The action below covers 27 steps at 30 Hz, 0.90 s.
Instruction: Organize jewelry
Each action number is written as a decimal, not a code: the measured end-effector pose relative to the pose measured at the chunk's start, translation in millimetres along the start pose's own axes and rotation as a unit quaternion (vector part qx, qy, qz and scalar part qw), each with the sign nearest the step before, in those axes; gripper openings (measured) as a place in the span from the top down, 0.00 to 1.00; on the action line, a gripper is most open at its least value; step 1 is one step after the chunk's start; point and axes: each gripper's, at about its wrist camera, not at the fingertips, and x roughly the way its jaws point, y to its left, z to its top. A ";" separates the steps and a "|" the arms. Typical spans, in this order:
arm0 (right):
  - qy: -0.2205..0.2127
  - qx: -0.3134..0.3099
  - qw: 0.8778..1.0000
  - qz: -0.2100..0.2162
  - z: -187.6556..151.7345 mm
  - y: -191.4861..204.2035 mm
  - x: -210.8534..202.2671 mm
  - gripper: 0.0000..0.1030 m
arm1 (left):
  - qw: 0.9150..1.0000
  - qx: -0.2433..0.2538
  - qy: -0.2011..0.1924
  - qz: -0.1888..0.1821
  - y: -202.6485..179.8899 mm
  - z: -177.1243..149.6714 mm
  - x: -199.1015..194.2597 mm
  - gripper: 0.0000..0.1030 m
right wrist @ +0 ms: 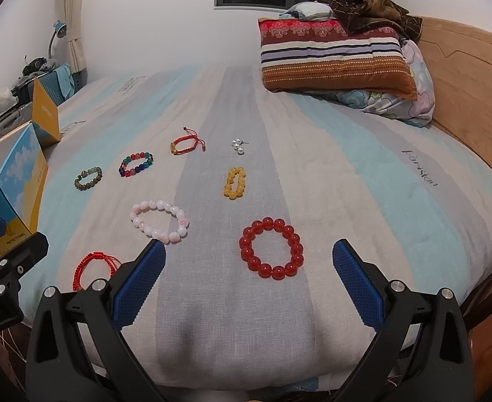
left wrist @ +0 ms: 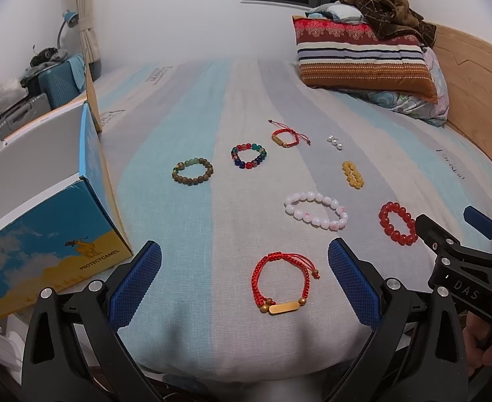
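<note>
Left wrist: red cord bracelet [left wrist: 281, 283] between spread hand-held gripper [left wrist: 244, 281] fingers.

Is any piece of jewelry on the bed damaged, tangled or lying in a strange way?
Nothing stands out. The bracelets lie flat and separate on the bed sheet; only the yellow bead bracelet is squashed into a narrow oval. Nothing looks broken.

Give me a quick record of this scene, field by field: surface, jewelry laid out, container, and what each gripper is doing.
surface: striped bedsheet
near jewelry: red cord bracelet, red bead bracelet, pink bead bracelet
far jewelry: yellow bead bracelet, pearl earrings, multicolour bead bracelet, green bead bracelet
container: open box, left of the jewelry
left gripper: open, empty
right gripper: open, empty
</note>
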 end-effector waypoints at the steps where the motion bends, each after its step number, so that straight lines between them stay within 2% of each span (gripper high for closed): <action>1: -0.001 0.000 1.000 -0.001 -0.1 0.0 0.0 0.07 | 1.000 0.000 0.000 0.000 0.0 0.0 0.0 0.05; 27: 0.002 -0.001 1.000 0.005 -0.5 -0.4 0.1 0.07 | 1.000 0.002 -0.001 -0.005 -5.4 1.7 -0.6 0.05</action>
